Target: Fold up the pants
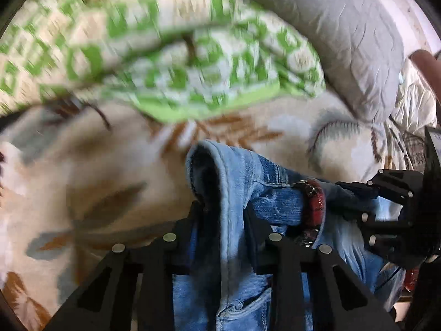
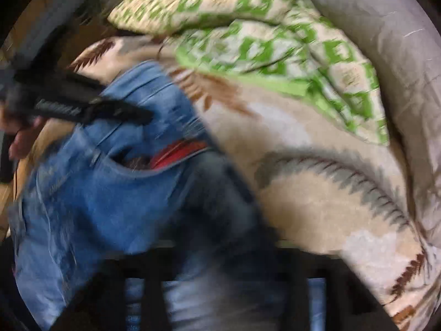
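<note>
1. The bed (image 1: 289, 149) fills both views under a beige cover printed with brown and grey leaves; its edges run off every frame, so its full outline cannot be made out.
2. A grey pillow (image 1: 344, 35) lies at the upper right and is cut off by the lens rim in both views.
3. A green-and-white patterned pillow (image 2: 248, 35) sits just beside the grey one; motion blur smears its pattern.
4. The pants (image 1: 234, 198), blue jeans, are bunched on the bed near the cameras, with a red inner band showing at the waist; the legs drop below both frames.
5. The left hand-held gripper (image 1: 220, 215) is narrow, its two black fingers clamping a rolled denim edge.
6. The right hand-held gripper (image 2: 220, 262) is heavily blurred in its own view; denim lies across its dark fingers and hides the tips. In the left wrist view its black body reaches into the waistband, so it appears to be closed on the pants.
7. A hand (image 2: 20, 135) shows at the left edge of the right view, partly hidden.
</note>
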Demonstrator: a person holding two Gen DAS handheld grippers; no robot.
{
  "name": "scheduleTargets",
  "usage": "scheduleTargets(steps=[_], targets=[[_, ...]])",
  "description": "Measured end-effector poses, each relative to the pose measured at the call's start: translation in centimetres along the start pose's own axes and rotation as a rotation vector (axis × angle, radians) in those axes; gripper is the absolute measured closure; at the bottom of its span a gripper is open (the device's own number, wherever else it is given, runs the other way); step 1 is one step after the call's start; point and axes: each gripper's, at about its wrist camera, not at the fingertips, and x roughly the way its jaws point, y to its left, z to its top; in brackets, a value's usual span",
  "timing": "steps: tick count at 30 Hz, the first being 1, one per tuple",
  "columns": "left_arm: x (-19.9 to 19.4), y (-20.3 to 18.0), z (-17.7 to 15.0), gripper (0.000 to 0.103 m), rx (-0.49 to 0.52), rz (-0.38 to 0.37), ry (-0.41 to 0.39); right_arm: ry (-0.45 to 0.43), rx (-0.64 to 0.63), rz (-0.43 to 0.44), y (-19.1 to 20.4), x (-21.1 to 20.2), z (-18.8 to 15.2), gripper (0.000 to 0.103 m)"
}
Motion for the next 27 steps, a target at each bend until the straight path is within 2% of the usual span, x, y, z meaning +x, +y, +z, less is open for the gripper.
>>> scheduleTargets(steps=[3, 5, 6, 7, 8, 9, 10, 11, 12, 14, 17, 19, 21, 24, 27], targets=[[-2.9, 0.6, 0.7, 0.075, -0.016, 0.047, -0.083, -0.109, 0.038, -0.005, 0.0, -1.6, 1.7, 0.085], [-2.8, 1.3, 1.2, 0.071, -0.024, 0.083, -0.078, -0.148, 0.056, -0.022, 0.4, -1.6, 2.8, 0.085], [-1.8, 1.6, 1.2, 0.057, -0.027, 0.113, -0.046, -0.147, 0.062, -0.037, 0.6, -1.2, 3.1, 0.085], [-0.6, 1.8, 1.2, 0.046, -0.019, 0.148, -0.009, -0.118, 0.071, -0.061, 0.8, -0.2, 3.4, 0.084], [0.9, 1.9, 1.0, 0.031, 0.002, 0.194, 0.038, -0.076, 0.079, -0.079, 1.1, 1.0, 3.7, 0.079], [1.4, 2.2, 0.8, 0.028, 0.004, 0.224, 0.045, -0.021, 0.086, -0.099, 1.3, 2.0, 3.6, 0.070], [1.3, 2.5, 0.5, 0.027, -0.008, 0.221, 0.028, -0.001, 0.092, -0.120, 1.3, 2.3, 3.4, 0.062], [0.6, 2.8, 0.2, 0.022, -0.031, 0.202, 0.002, -0.009, 0.100, -0.143, 1.2, 1.8, 3.1, 0.033], [-0.5, 2.9, -0.1, 0.015, -0.050, 0.193, -0.026, -0.024, 0.115, -0.172, 0.9, 0.6, 2.5, 0.016], [-2.7, 2.4, -0.4, 0.012, -0.034, 0.204, -0.070, -0.072, 0.148, -0.198, 0.0, -1.9, 1.6, 0.016], [-6.7, -0.3, -1.1, 0.010, 0.047, 0.206, -0.140, -0.153, 0.259, -0.181, -1.8, -7.5, -1.1, 0.016], [-8.5, -2.3, -1.5, 0.003, 0.073, 0.186, -0.170, -0.245, 0.330, -0.174, -2.6, -12.8, -4.2, 0.016], [-9.8, -5.1, -2.3, 0.001, 0.101, 0.150, -0.196, -0.310, 0.369, -0.189, -3.2, -16.7, -7.3, 0.013], [-10.6, -9.8, -3.6, 0.001, 0.142, 0.097, -0.207, -0.329, 0.421, -0.272, -4.6, -20.8, -11.7, 0.008], [-9.2, -14.9, -5.5, 0.001, 0.203, 0.033, -0.156, -0.297, 0.533, -0.263, -7.2, -23.2, -17.9, 0.008]])
